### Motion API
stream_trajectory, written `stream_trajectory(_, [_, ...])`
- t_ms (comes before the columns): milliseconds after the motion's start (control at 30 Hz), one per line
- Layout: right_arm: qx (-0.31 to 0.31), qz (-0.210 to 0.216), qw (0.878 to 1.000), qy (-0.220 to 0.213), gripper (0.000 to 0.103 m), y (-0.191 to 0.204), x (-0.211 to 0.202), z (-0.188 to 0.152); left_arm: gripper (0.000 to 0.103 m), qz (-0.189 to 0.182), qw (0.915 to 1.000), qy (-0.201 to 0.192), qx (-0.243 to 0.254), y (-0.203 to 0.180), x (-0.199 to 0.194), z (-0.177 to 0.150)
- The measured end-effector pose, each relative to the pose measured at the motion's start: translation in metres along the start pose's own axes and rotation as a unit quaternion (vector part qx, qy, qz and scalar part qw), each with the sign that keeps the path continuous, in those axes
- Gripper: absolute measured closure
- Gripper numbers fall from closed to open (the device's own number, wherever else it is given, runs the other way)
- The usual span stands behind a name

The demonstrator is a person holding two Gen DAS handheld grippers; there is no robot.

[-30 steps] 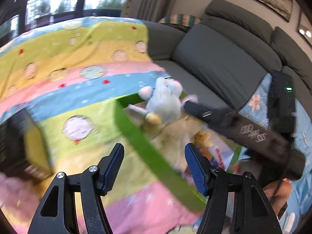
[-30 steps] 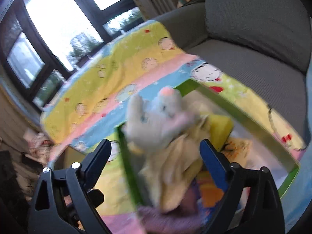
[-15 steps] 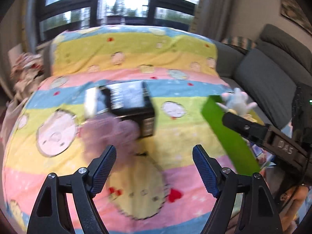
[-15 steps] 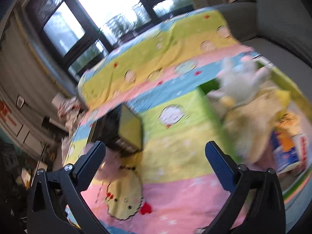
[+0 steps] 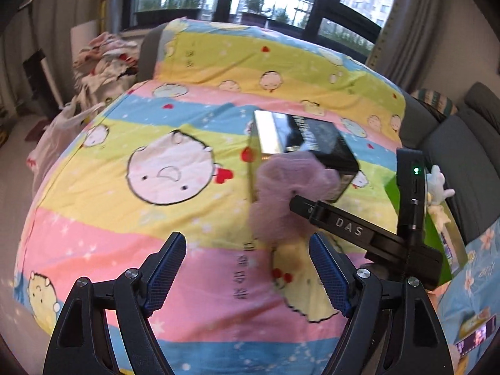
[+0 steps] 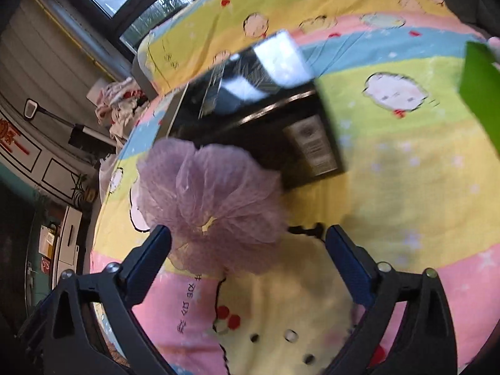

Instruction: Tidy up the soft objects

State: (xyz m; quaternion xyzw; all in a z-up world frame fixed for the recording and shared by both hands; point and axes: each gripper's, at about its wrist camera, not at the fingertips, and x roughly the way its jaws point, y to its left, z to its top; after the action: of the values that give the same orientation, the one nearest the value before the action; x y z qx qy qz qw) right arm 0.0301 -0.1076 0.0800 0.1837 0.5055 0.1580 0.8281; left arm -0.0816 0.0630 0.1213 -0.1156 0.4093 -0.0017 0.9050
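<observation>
A purple mesh bath pouf (image 6: 215, 206) lies on the cartoon blanket, against a black box (image 6: 265, 109). My right gripper (image 6: 248, 256) is open, its jaws wide, with the pouf just ahead and between the fingers, nearer the left one. In the left wrist view the pouf (image 5: 287, 200) sits beyond my open, empty left gripper (image 5: 248, 268), and the right gripper's black body (image 5: 359, 231) reaches in from the right. A green bin (image 5: 434, 234) with a white plush toy (image 5: 437, 184) stands at the right edge.
The striped cartoon blanket (image 5: 156, 218) covers the surface. A pile of clothes (image 5: 103, 59) lies at the far left. A grey sofa (image 5: 468, 156) is on the right. The green bin's edge (image 6: 481, 87) shows at the right in the right wrist view.
Both grippers have swung left, away from the green bin with the plush toys, toward the black box and purple pouf. The right gripper has come close to the pouf.
</observation>
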Motion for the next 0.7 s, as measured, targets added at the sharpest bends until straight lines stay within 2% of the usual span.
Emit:
stream_trajectory(67, [0.001,0.0,1.0,0.001,0.017,0.002,0.007,-0.001,0.021,0.005,1.0,0.003,-0.007,0.009,0.002,-0.001])
stream_trajectory(133, [0.004,0.002,1.0,-0.002,0.033,0.002,0.013,-0.002,0.021,0.005,0.9999,0.005,-0.012,0.015,0.003,-0.001])
stream_trajectory(200, [0.003,0.005,1.0,-0.003,0.069,0.002,0.015,-0.002,0.021,0.002,0.9998,0.008,-0.018,0.02,0.004,-0.001])
stream_trajectory(267, [-0.002,0.008,1.0,-0.002,0.086,0.003,0.017,-0.004,0.022,0.0,0.9998,0.009,-0.02,0.023,0.005,-0.001])
stream_trajectory(433, [-0.009,0.034,0.999,-0.03,0.09,0.008,-0.011,-0.011,0.021,-0.009,0.9995,0.014,-0.026,0.024,0.008,-0.001])
stream_trajectory(533, [-0.029,0.032,0.998,-0.04,0.09,0.013,-0.042,-0.017,0.021,-0.013,0.9994,0.02,-0.023,0.021,0.01,-0.002])
stream_trajectory(700, [-0.034,0.039,0.998,-0.026,0.09,0.01,-0.088,-0.034,0.021,-0.021,0.9991,0.035,-0.014,0.01,0.014,-0.008])
